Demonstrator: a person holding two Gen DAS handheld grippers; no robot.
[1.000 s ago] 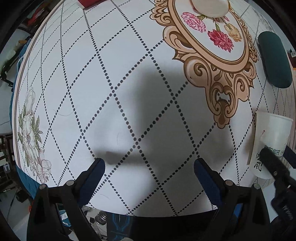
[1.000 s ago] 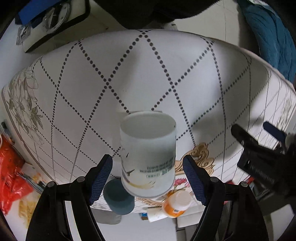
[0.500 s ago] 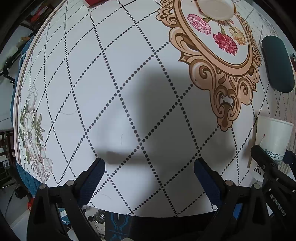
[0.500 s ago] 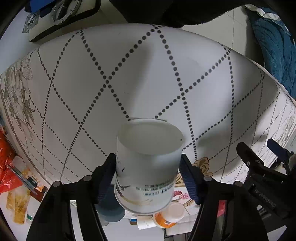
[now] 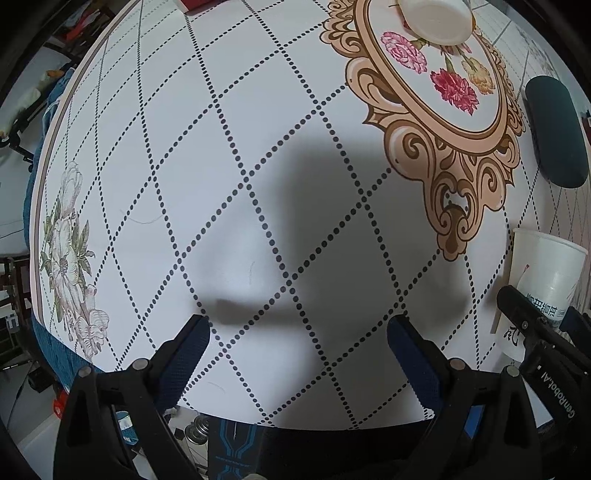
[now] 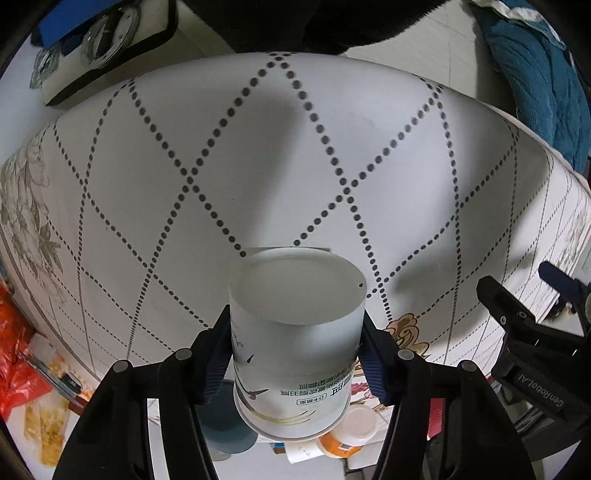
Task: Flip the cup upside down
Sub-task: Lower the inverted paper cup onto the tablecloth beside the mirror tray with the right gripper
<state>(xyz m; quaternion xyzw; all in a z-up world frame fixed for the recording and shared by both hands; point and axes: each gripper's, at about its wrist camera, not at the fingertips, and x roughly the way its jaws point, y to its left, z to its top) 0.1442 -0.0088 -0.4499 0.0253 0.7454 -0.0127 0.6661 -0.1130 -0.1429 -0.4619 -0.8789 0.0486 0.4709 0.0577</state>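
Between the two blue pads of my right gripper (image 6: 295,350) sits the cup (image 6: 295,343), a white paper one with printed lettering and a small bird mark. Both pads (image 6: 216,354) press against its sides, so the jaws are clamped on it. Its flat closed base faces away from me toward the table (image 6: 258,166); its wider rim is nearest the camera. From the left wrist view the same cup (image 5: 543,280) shows at the far right edge, my right gripper (image 5: 532,325) on it, wider rim uppermost in that view. Whether it touches the tabletop, I cannot tell.

My left gripper (image 5: 297,332) hangs over the table (image 5: 221,166) with its jaws wide apart, nothing between them. Its shadow falls on the white cloth with the dotted diamond pattern. Farther off lie a white bowl (image 5: 436,18) on the flowered oval print and a dark green case (image 5: 556,133) near the right edge. Beyond the table in the right wrist view, an orange bottle (image 6: 347,439) with a white cap shows.
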